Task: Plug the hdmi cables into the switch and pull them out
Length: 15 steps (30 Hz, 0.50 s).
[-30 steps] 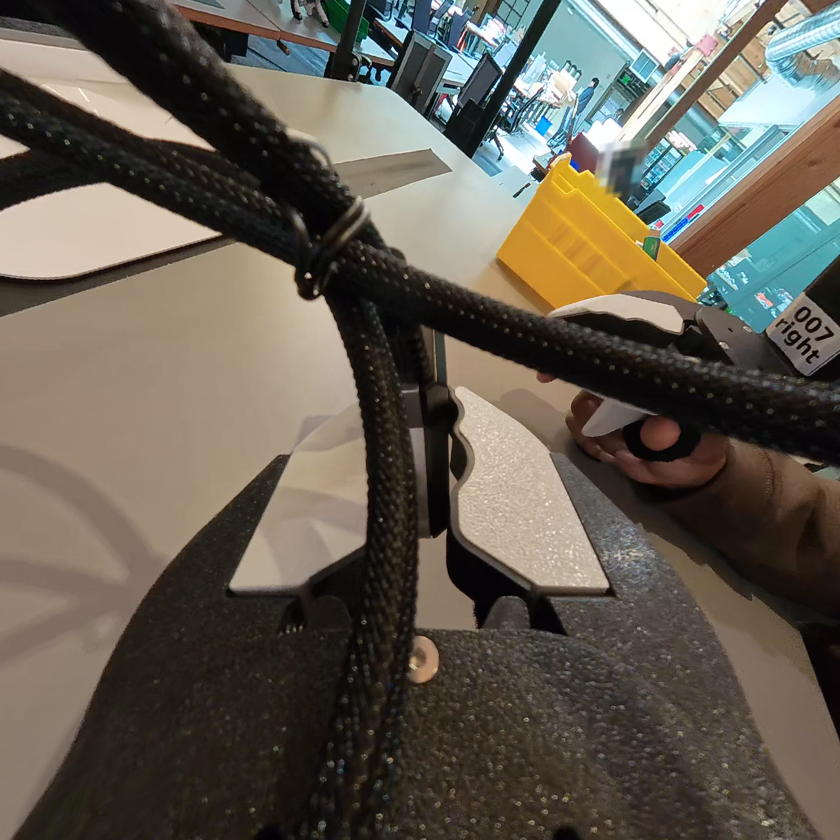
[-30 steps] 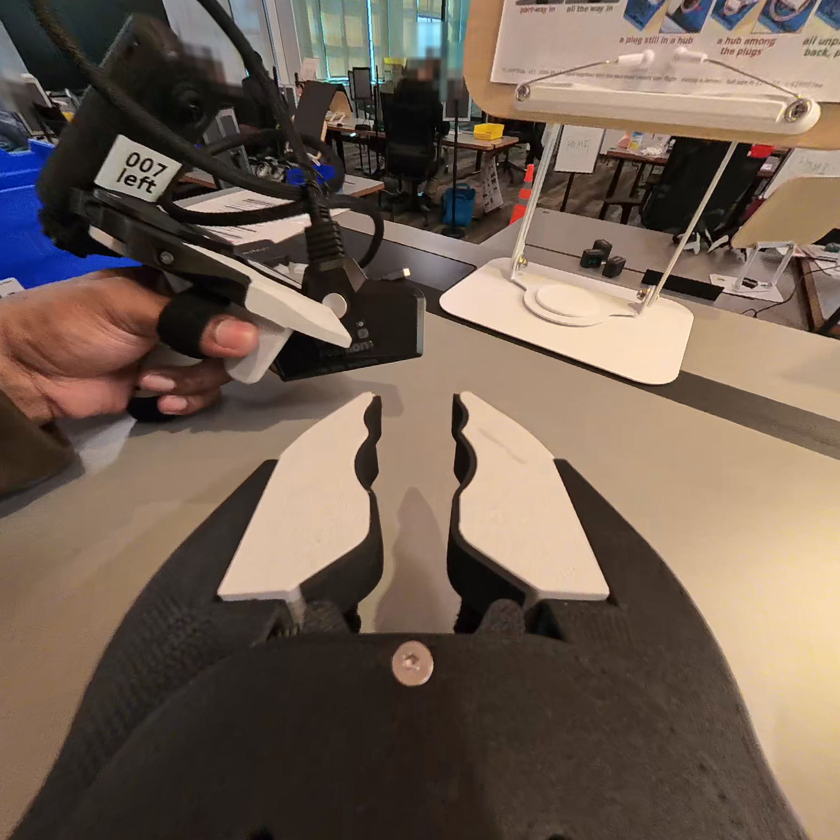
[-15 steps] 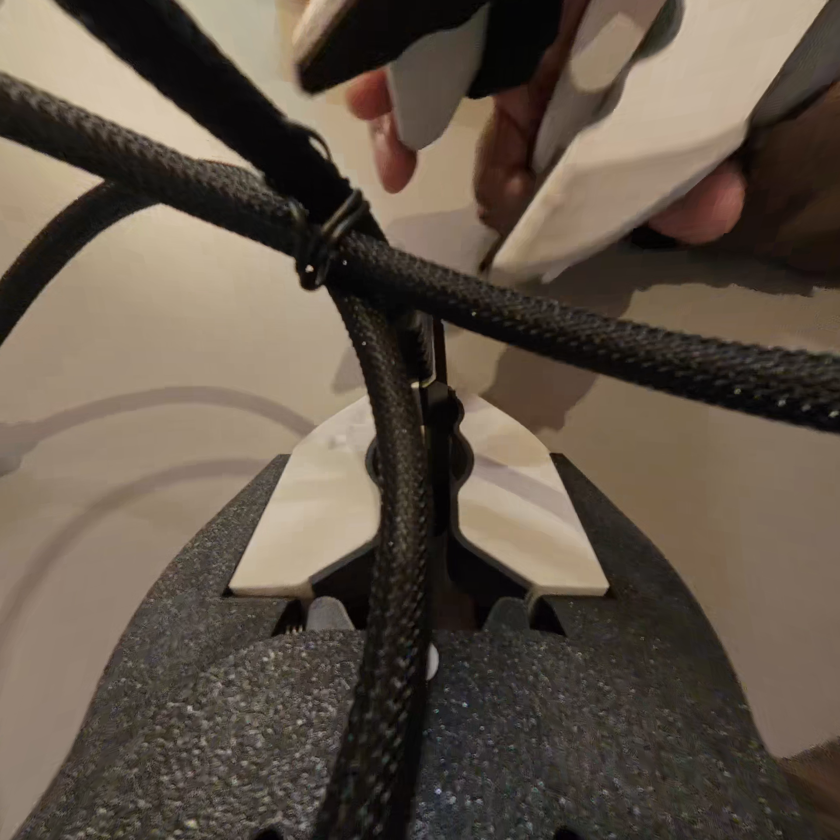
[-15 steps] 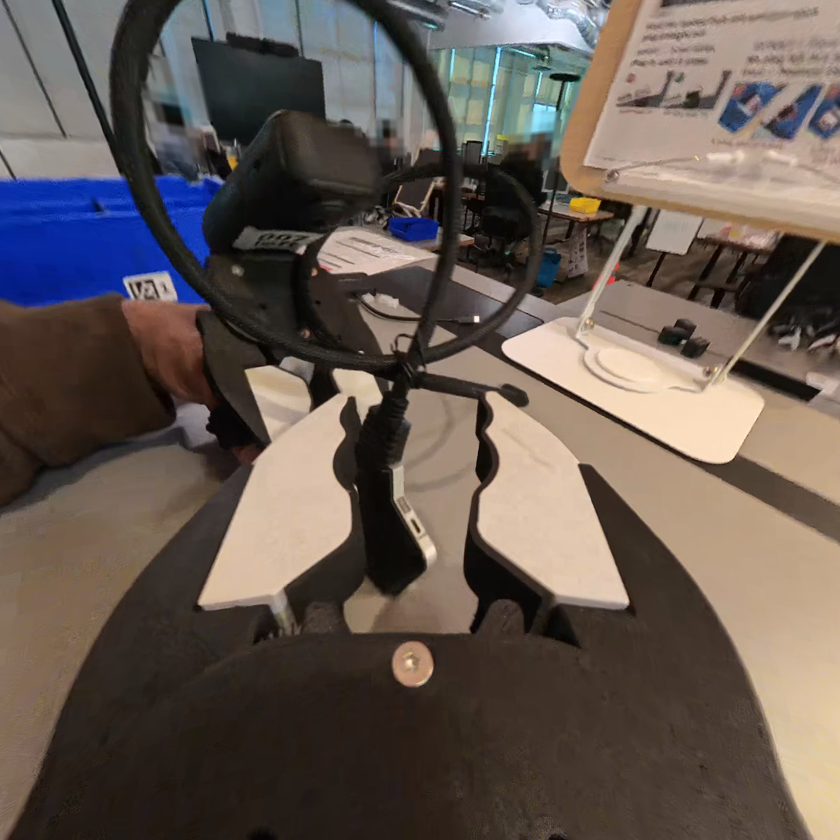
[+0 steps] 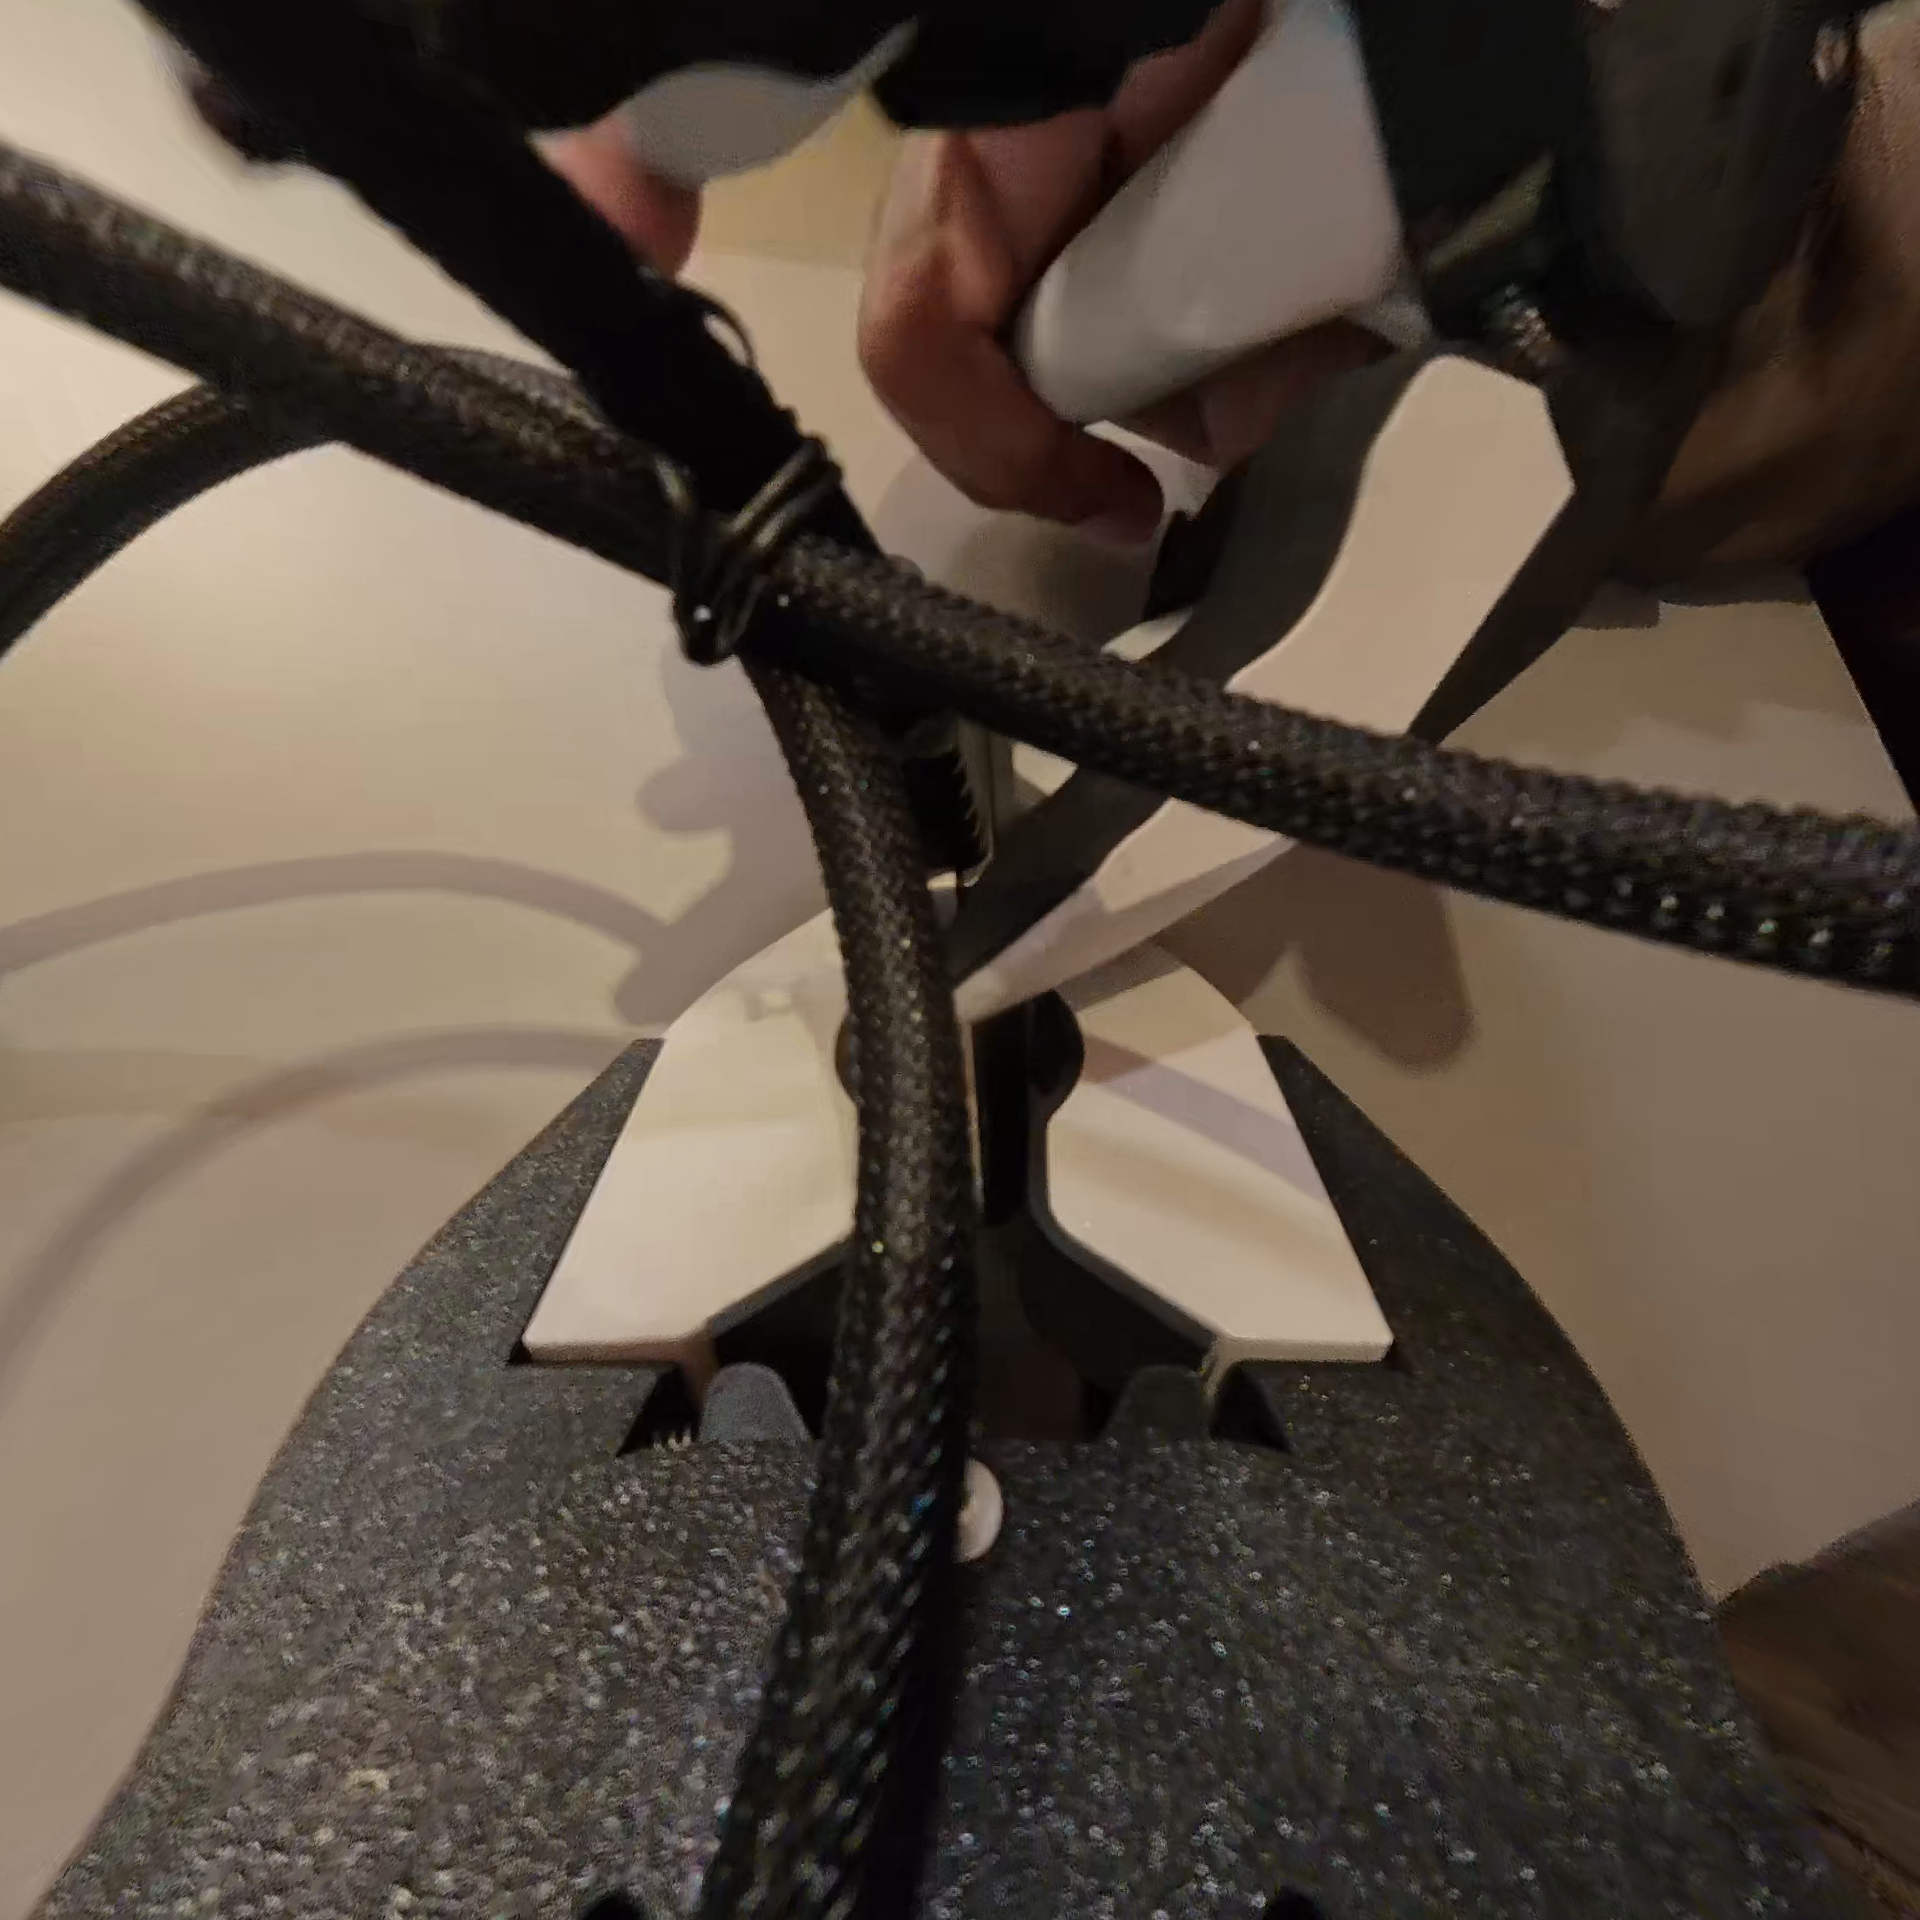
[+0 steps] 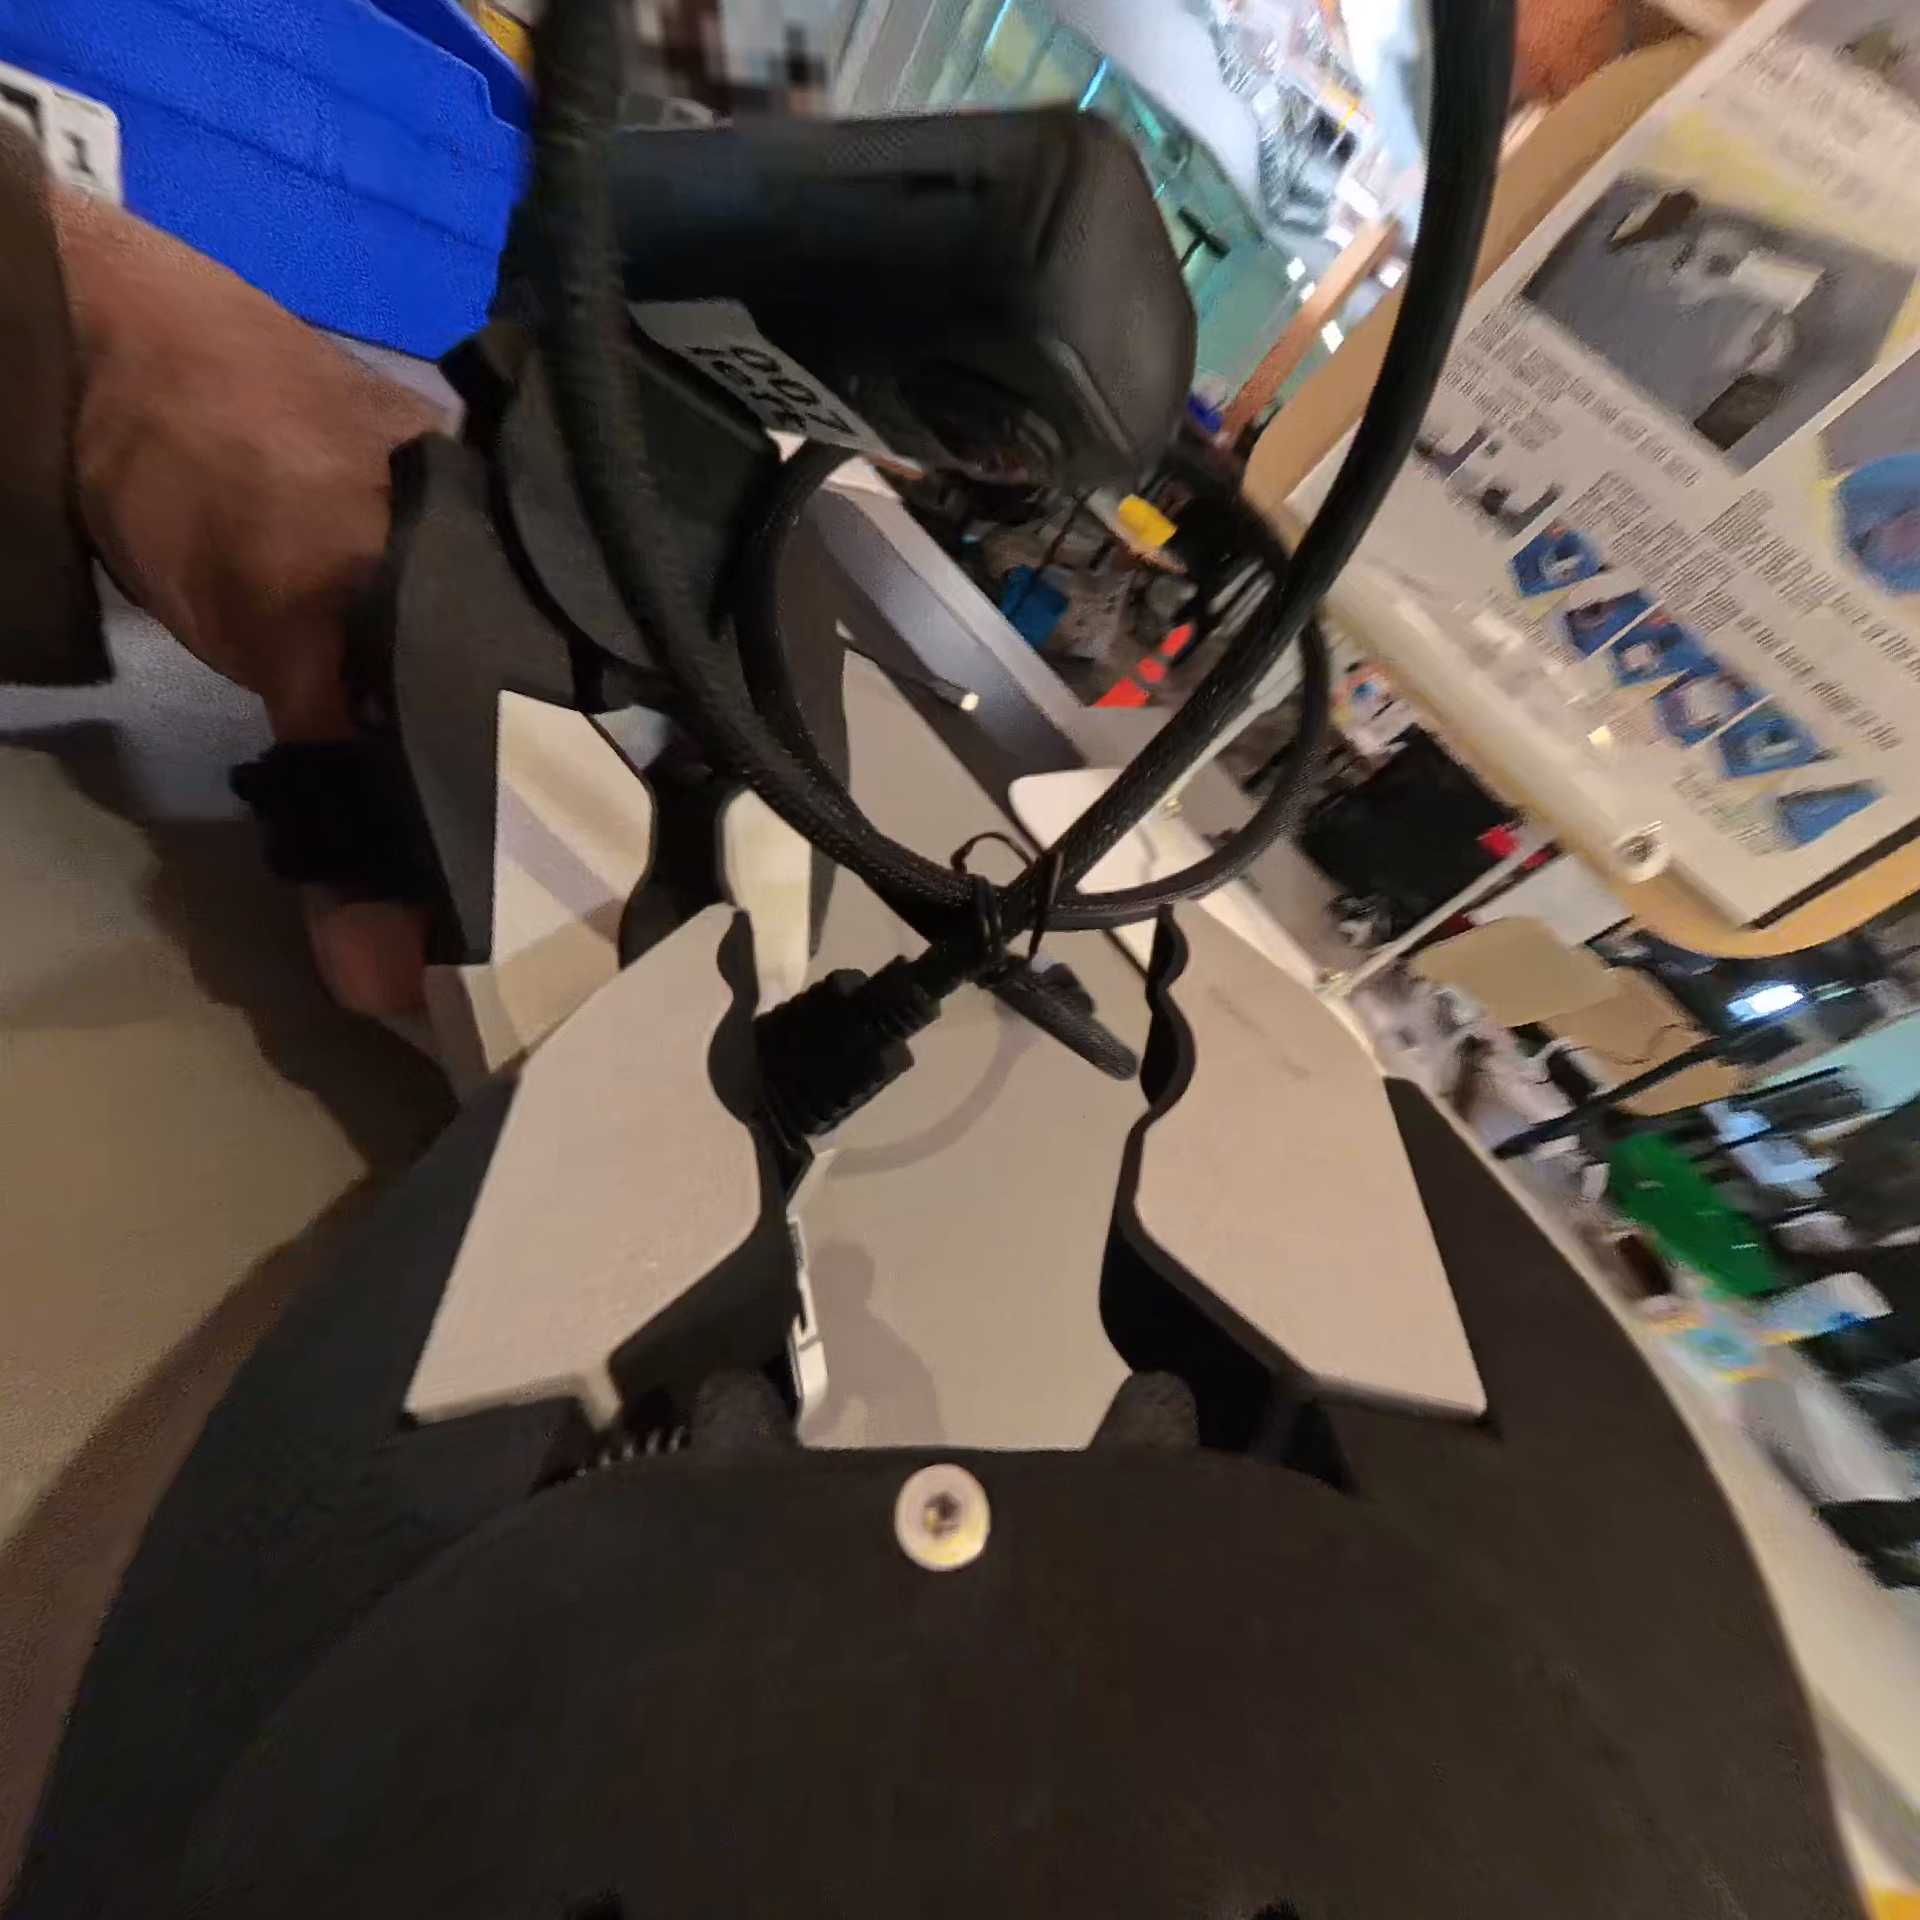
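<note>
The left tool (image 5: 997, 1049) is tipped steeply down at the pale worktop (image 5: 312, 831), its fingers (image 5: 1174, 1195) nearly together on a thin dark slab (image 5: 1003, 1132) set edge-on between them; contact of the pads cannot be confirmed. A black braided cable (image 5: 894, 1091), tied into loops, lies along the tool's long axis. The right tool (image 6: 951, 977) is rolled sideways, its fingers (image 6: 613, 1143) wide apart. A black plug (image 6: 842, 1049) on the cable lies slantwise between them, close against the left finger, its cable end pointing up and right. A hand (image 6: 218, 468) holds the left tool's handle.
</note>
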Each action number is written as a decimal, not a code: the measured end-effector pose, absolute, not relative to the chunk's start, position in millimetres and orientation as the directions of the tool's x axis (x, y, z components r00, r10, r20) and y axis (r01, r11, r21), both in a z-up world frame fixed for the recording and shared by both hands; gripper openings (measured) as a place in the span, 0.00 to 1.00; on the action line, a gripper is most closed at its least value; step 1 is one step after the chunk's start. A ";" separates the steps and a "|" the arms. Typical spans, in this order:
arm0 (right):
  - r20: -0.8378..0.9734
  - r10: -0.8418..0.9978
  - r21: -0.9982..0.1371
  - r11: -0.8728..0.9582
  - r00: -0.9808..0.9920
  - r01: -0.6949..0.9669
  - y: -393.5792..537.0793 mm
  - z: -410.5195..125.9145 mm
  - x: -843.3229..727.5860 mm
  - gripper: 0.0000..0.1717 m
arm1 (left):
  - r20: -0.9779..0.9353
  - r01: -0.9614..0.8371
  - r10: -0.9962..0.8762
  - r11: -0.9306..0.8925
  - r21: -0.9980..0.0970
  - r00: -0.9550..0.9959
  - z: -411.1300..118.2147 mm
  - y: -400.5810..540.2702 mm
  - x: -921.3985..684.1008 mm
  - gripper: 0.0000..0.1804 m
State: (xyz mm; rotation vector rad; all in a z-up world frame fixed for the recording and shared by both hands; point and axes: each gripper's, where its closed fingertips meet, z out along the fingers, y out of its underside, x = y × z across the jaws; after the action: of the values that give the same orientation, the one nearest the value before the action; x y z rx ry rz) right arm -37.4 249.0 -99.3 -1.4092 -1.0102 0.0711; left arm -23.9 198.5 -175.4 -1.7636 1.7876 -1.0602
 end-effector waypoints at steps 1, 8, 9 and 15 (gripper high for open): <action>0.590 0.541 -0.797 0.273 0.599 0.539 248.7 -94.0 -35.0 0.39 | 0.237 -0.656 -0.966 -0.113 -0.746 -0.103 -175.3 199.5 -24.4 0.13; 0.771 0.384 -0.634 0.391 0.507 0.668 243.4 -86.0 -34.5 0.32 | 0.241 -0.660 -0.963 -0.104 -0.744 -0.121 -175.4 195.5 -24.9 0.13; 0.792 0.370 -0.608 0.400 0.486 0.686 242.8 -86.9 -35.7 0.31 | 0.243 -0.660 -0.962 -0.103 -0.744 -0.123 -175.5 194.7 -24.6 0.13; 0.881 0.299 -0.469 0.443 0.367 0.764 238.7 -90.5 -39.5 0.27 | 0.237 -0.669 -0.964 -0.097 -0.737 -0.122 -175.9 193.3 -23.9 0.13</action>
State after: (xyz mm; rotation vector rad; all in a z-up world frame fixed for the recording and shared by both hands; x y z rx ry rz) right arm -39.5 238.7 -90.5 -1.1250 -1.2084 -0.3985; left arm -23.9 193.3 -175.9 -1.7792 1.8072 -1.0737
